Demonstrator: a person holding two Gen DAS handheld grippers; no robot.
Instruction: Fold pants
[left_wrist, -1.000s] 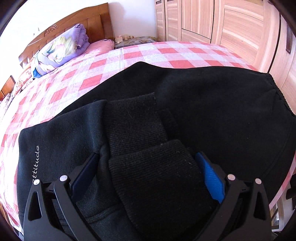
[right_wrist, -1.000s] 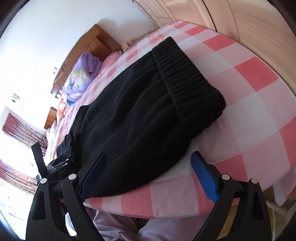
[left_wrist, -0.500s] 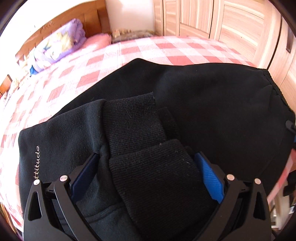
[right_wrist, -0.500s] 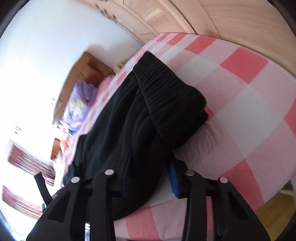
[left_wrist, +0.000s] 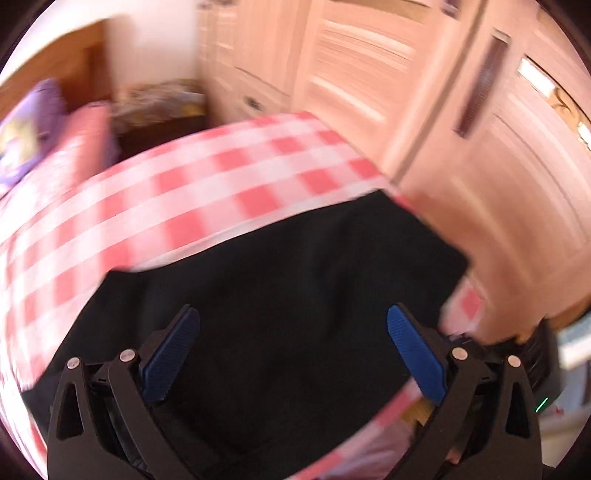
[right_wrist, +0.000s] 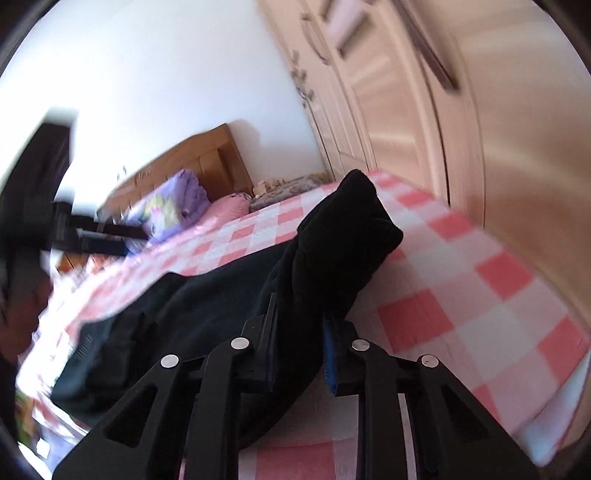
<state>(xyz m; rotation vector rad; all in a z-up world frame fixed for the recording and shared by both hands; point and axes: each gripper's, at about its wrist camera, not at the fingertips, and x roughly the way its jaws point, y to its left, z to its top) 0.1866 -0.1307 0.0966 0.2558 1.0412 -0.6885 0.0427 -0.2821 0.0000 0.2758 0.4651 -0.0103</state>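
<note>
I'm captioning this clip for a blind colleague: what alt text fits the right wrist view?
The right gripper is shut on a bunched fold of black pants, lifting it above a pink-and-white checked bed. The rest of the pants trails left across the bed; a wooden headboard and pale wardrobe doors stand behind.

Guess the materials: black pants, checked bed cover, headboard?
Black pants: likely thick knit or fleece, matte, bunching in soft rolls where the right gripper pinches them. Checked bed cover: looks like thin woven cotton, flat, printed pink and white. Headboard: apparently wood, warm brown, smooth finish.
</note>
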